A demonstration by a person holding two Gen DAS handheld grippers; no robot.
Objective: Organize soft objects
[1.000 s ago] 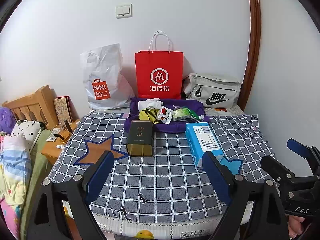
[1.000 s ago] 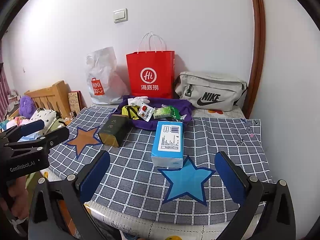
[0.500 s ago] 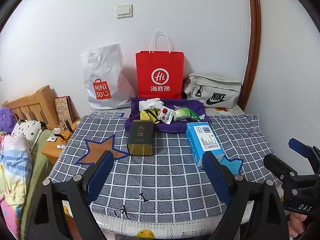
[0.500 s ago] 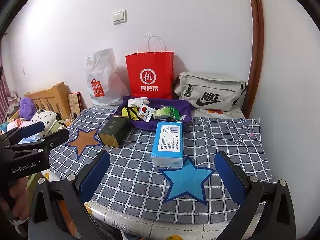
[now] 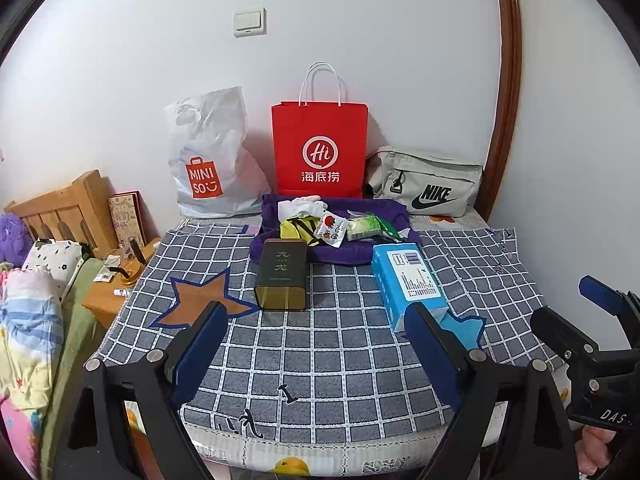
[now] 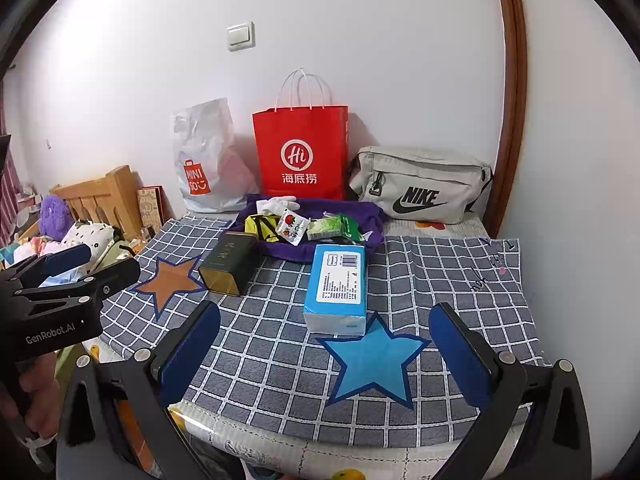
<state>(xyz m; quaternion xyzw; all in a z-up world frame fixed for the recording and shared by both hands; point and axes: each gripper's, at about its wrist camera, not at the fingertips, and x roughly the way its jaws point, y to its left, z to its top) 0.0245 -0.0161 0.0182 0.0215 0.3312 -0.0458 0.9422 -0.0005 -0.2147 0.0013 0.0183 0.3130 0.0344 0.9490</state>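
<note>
On the purple cloth bag: white gloves, snack packets.

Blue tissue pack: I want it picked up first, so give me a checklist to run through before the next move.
1. Left gripper open and empty: ok.
2. Right gripper open and empty: ok.
3. Tissue pack lies flat on the checked cloth, nothing on top: ok.
4. Pack apart from the dark tin: ok.
5. Pack clear of the purple cloth: cannot tell; its far end meets the cloth's edge.
6. Right gripper lined up with the pack: ok; the pack lies ahead, between its fingers.
</note>
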